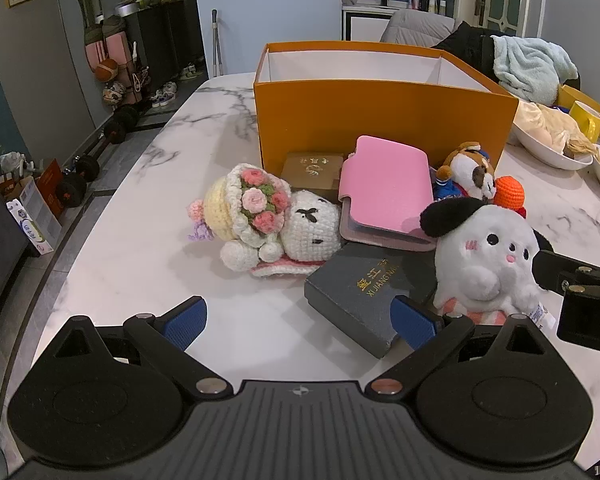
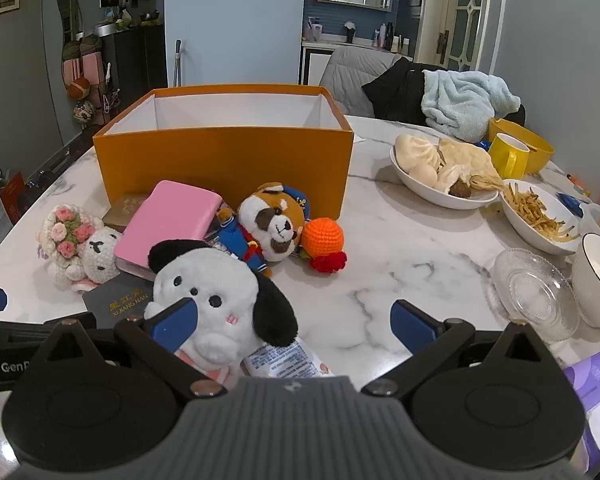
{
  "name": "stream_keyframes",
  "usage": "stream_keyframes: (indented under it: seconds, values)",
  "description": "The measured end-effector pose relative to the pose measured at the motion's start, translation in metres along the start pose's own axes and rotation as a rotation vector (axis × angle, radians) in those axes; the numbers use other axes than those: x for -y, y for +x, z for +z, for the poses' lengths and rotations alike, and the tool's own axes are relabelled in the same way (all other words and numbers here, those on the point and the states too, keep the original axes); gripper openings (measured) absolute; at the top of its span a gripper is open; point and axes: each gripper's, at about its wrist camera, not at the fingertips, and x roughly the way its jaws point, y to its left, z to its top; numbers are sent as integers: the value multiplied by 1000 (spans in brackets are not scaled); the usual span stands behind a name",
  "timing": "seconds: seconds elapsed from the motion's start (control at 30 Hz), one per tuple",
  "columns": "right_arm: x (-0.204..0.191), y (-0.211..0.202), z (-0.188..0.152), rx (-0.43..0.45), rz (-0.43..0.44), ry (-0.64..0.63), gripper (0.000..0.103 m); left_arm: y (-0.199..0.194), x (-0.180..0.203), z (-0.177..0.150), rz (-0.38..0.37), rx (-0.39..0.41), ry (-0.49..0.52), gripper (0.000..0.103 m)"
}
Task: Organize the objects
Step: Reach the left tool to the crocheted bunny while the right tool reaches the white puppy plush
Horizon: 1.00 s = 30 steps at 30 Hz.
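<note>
An orange box (image 1: pixel 380 128) (image 2: pixel 224 160) stands open on the marble table, nothing visible inside. In front of it lie a crocheted bunny with flowers (image 1: pixel 268 216) (image 2: pixel 80 248), a pink case (image 1: pixel 384 188) (image 2: pixel 168 220), a gold box (image 1: pixel 310 170), a dark booklet (image 1: pixel 364 292) (image 2: pixel 116 304), a brown dog plush (image 1: pixel 468 174) (image 2: pixel 272 224), an orange crochet ball (image 1: pixel 508 192) (image 2: pixel 324 240) and a white black-eared plush (image 1: pixel 488 256) (image 2: pixel 220 300). My left gripper (image 1: pixel 300 320) is open, its right finger over the booklet's corner. My right gripper (image 2: pixel 294 324) is open, its left finger against the white plush.
Bowls of food (image 2: pixel 444 172) (image 2: pixel 540 216), a yellow mug (image 2: pixel 508 156), a glass dish (image 2: pixel 532 292) and a white cup (image 2: pixel 596 280) crowd the table's right side. A chair with clothes (image 2: pixel 460 100) stands behind. Dumbbells (image 1: pixel 76 184) lie on the floor at left.
</note>
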Motion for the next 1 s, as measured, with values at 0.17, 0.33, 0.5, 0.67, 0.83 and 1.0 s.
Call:
stream_keyframes:
  seconds: [0.17,0.33,0.5,0.67,0.83,1.0]
  values:
    - [0,0,0,-5,-1,2,102,1,-1,0,-2,-1,-2,103]
    - [-1,0,0,-2,2,0,102,1,0,0,-2,1,-2,103]
    - [-1,0,0,-7,3,3,102,1,0,0,-2,2,-2,103]
    - [0,0,0,-7,4,3,102,1,0,0,-3,-1,-2,103]
    - [-1,0,-1,-5,2,2,102,0,-1,0,-4,-2,-2,103]
    - [1,2,0,-10,33,6,102,3,-4,0,-3,2,-7,103]
